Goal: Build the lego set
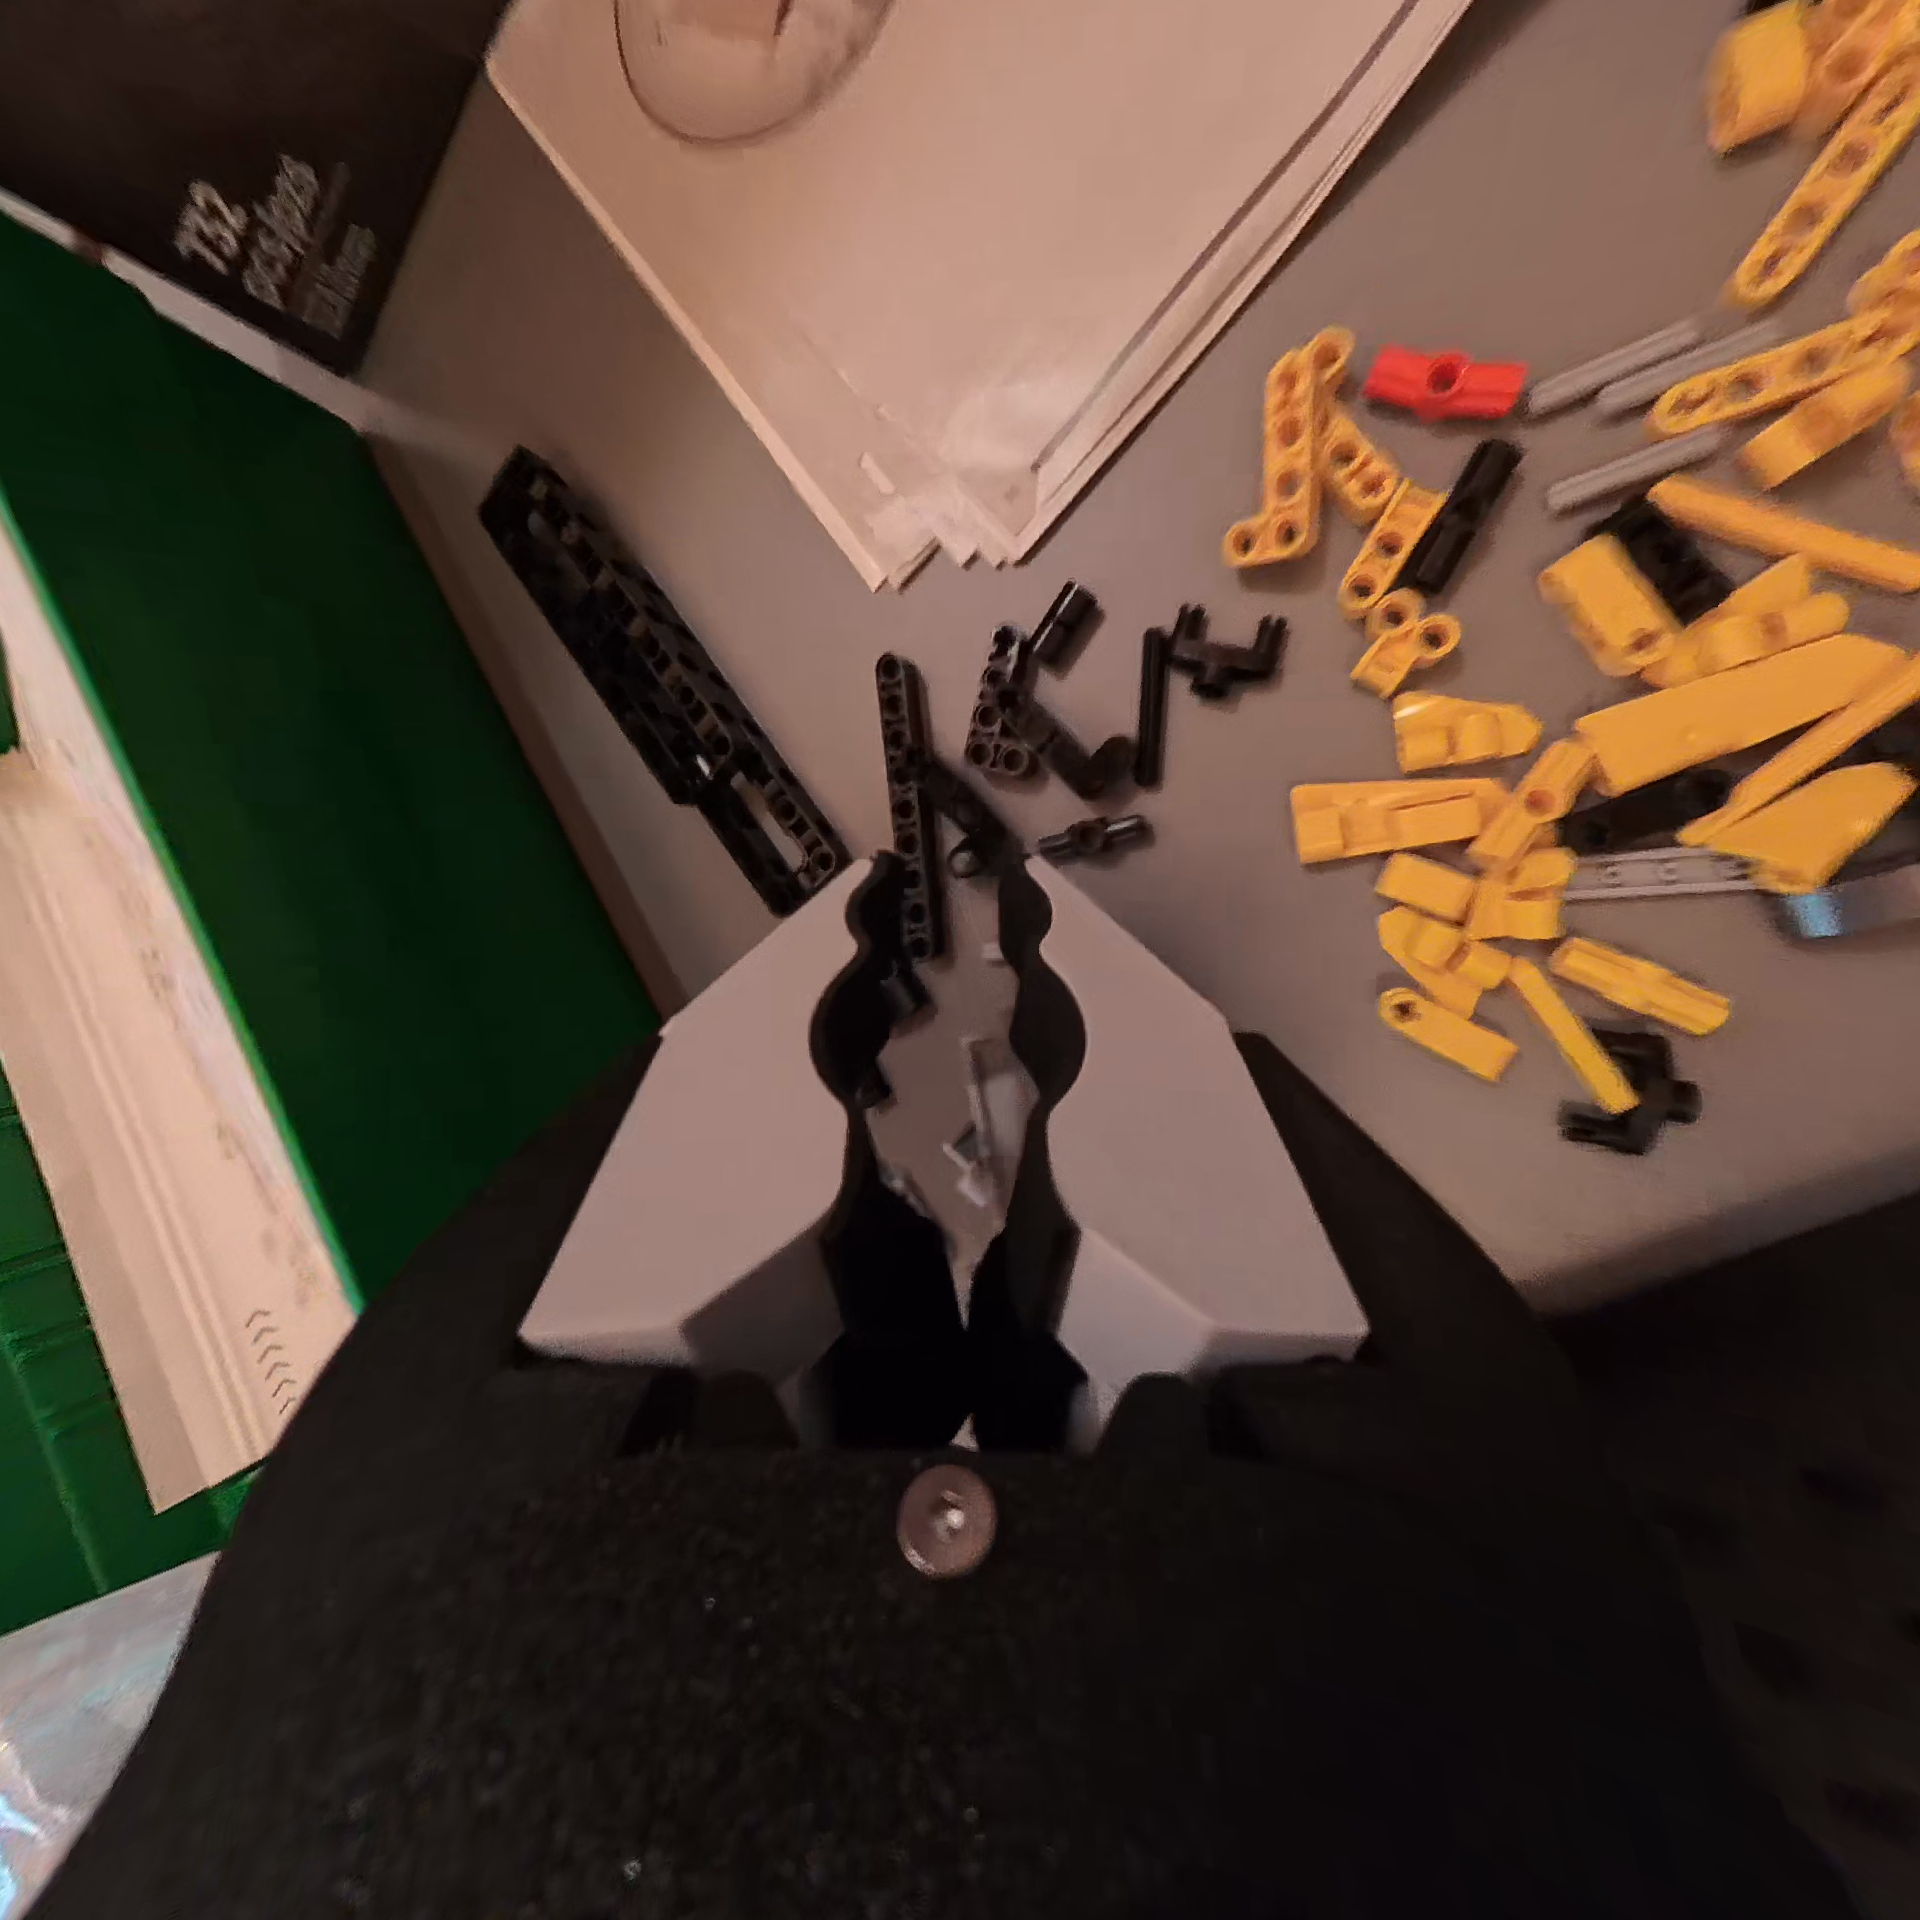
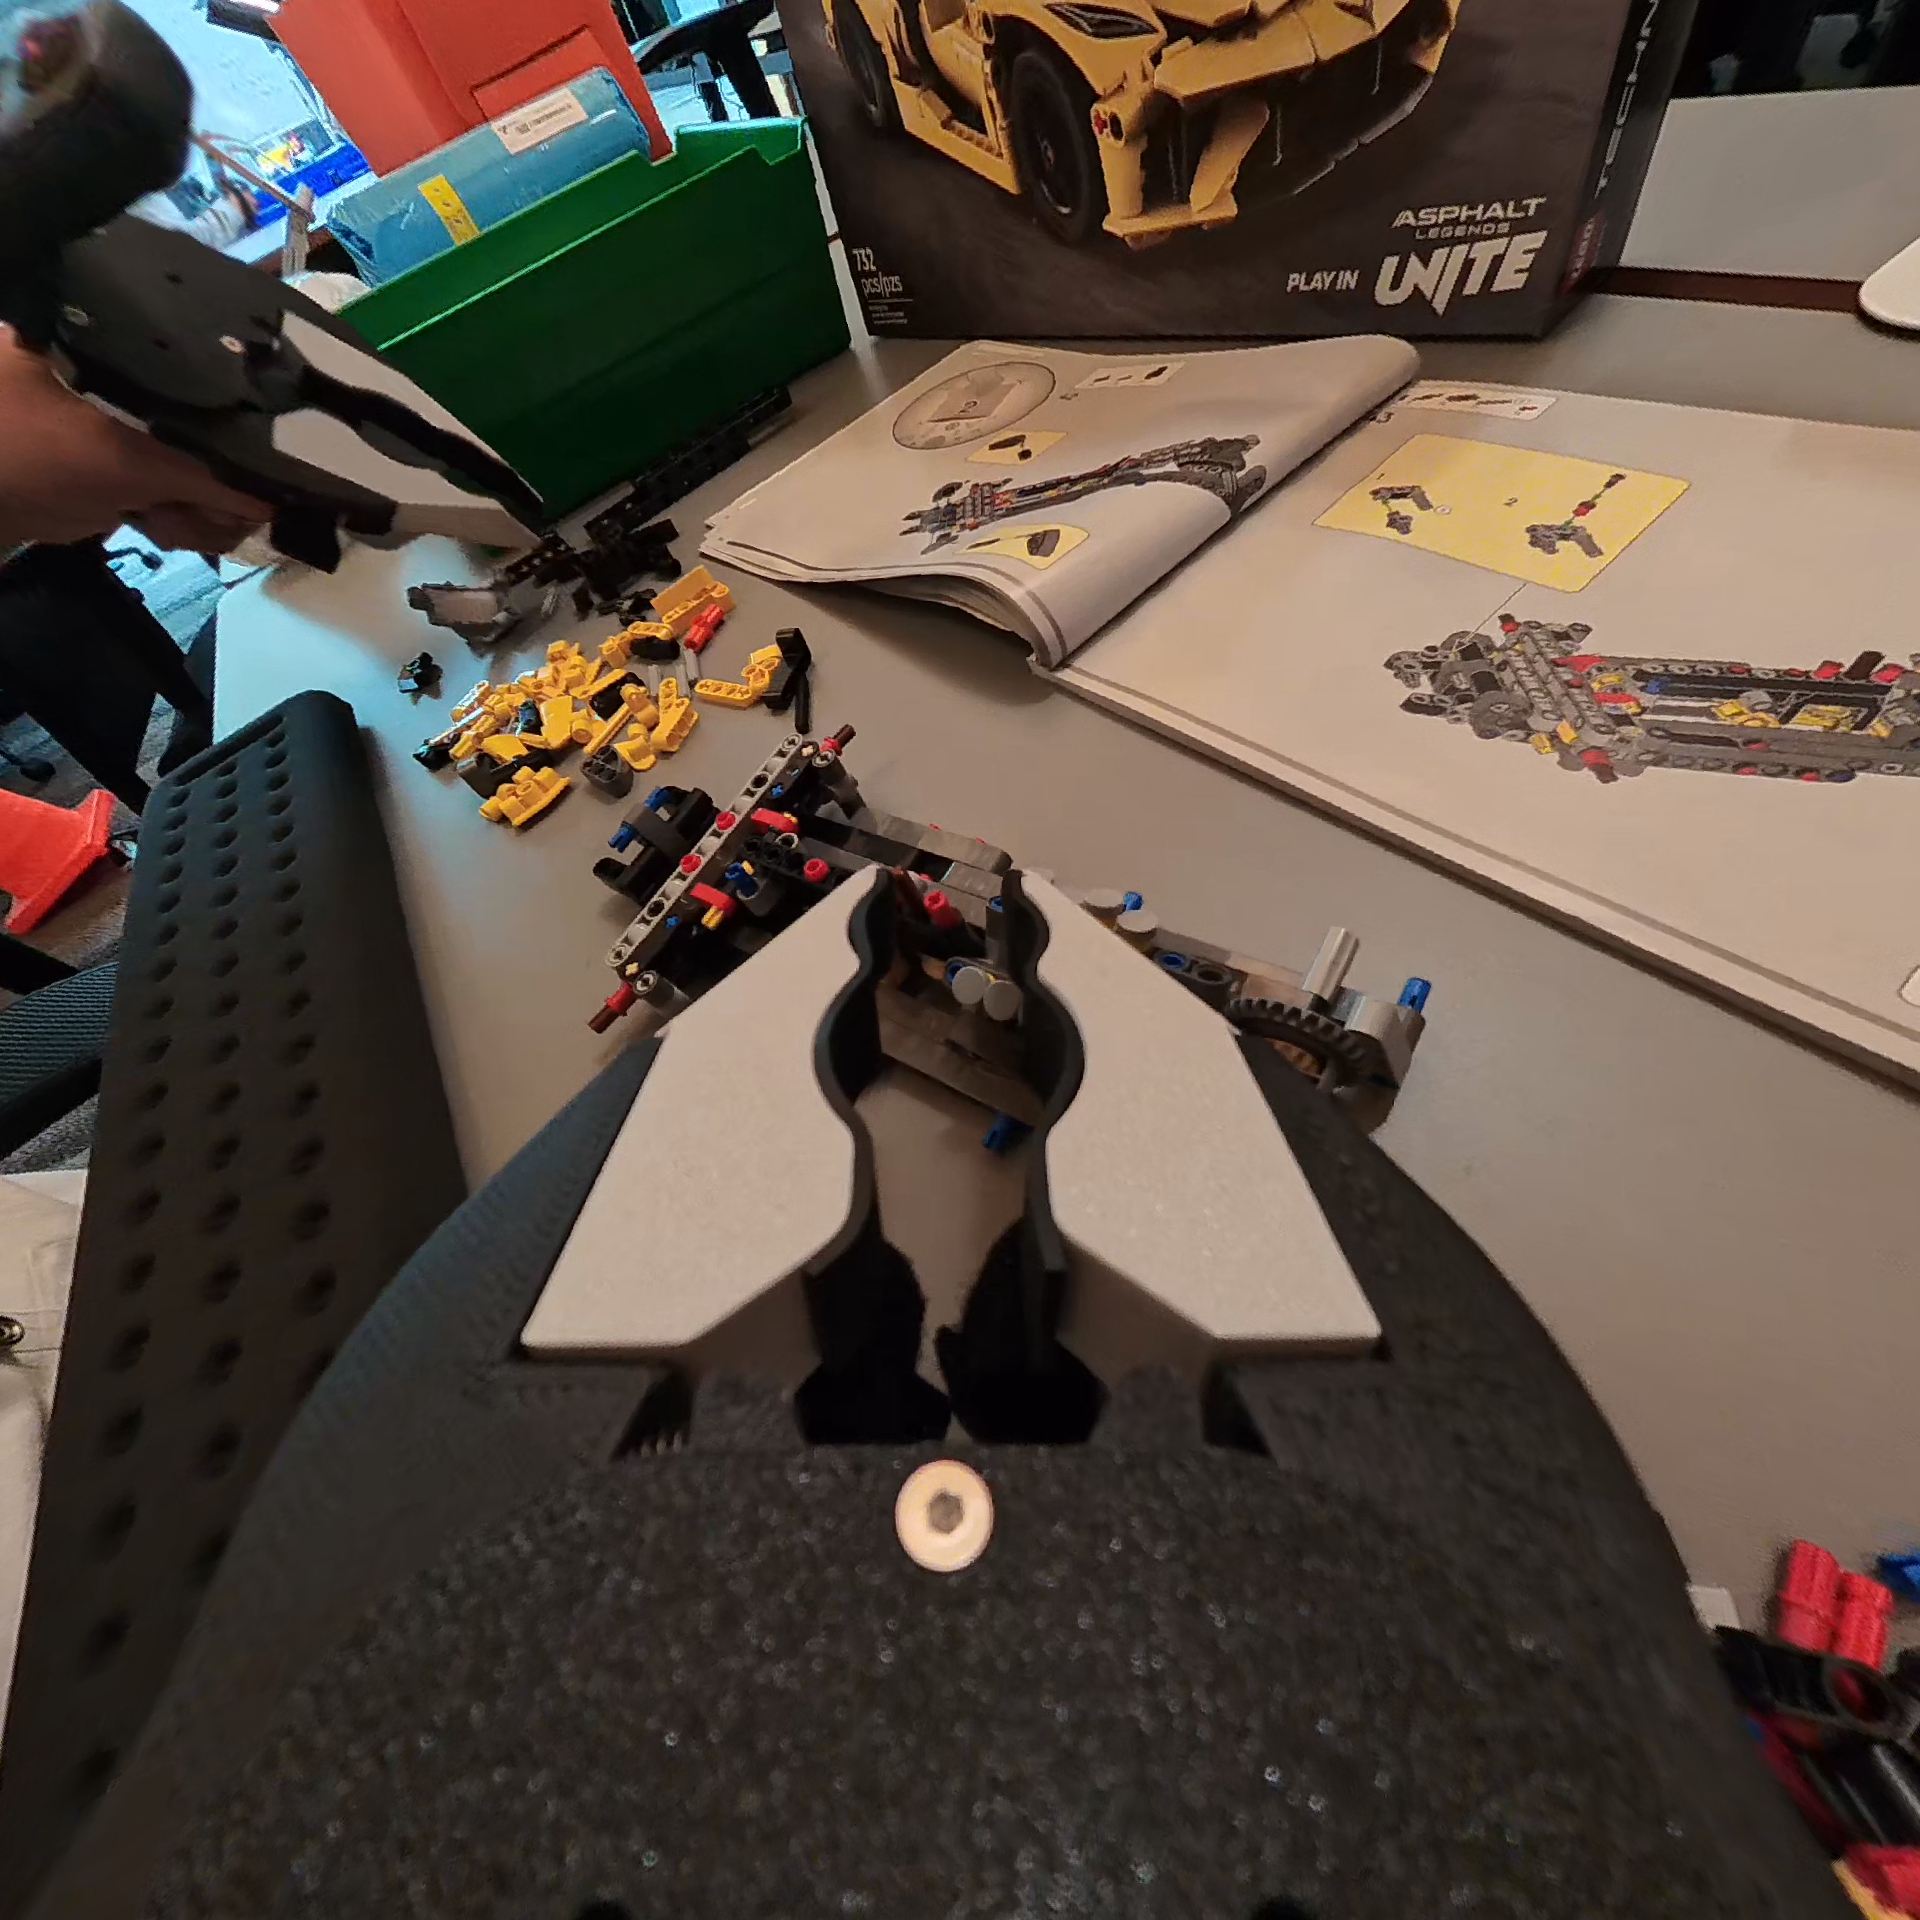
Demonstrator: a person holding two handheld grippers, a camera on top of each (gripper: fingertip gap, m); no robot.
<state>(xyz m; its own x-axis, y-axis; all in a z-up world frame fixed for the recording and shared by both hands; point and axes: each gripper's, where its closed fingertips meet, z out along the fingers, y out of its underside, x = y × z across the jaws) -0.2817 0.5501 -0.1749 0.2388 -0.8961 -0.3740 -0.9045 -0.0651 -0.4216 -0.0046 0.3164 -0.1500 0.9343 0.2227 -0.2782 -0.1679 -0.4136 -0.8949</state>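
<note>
The left tongs (image 1: 940, 883) are seen slightly parted over the grey desk (image 1: 1299, 1143), nothing gripped, their tips above one long black holed beam (image 1: 909, 800) among scattered small black pieces. One red connector (image 1: 1444, 382) lies beside a heap of yellow plastic pieces (image 1: 1621, 727), too many and too blurred to be counted. The right tongs (image 2: 940, 904) are held partly open around the half-built grey and black chassis (image 2: 790, 862); no firm grip can be told. One open instruction booklet (image 2: 1299, 540) and one dark printed box (image 2: 1195, 156) are seen behind.
</note>
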